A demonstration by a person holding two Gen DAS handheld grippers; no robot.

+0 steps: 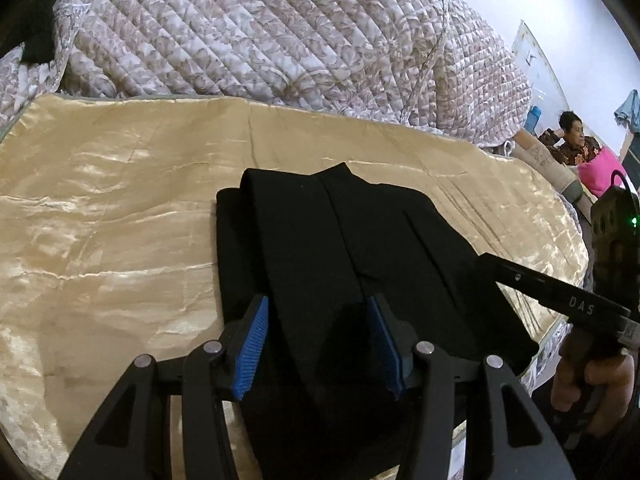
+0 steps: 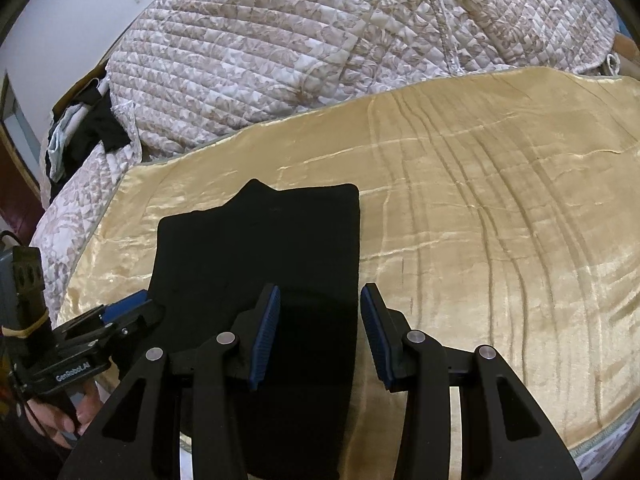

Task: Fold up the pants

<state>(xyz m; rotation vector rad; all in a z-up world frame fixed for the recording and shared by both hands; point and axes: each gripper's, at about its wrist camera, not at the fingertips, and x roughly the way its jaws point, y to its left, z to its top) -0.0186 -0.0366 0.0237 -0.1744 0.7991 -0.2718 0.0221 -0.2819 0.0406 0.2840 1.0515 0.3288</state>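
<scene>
We see the black pants (image 1: 320, 248) lying folded on the near edge of the gold satin sheet (image 1: 100, 208). Our left gripper (image 1: 318, 344) and right gripper (image 2: 320, 336) hover half-open above them, holding nothing.

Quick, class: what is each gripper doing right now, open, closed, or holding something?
Left gripper: open, jaws apart over the black pants, gripping nothing.
Right gripper: open, jaws straddling the pants' right edge, gripping nothing.
</scene>
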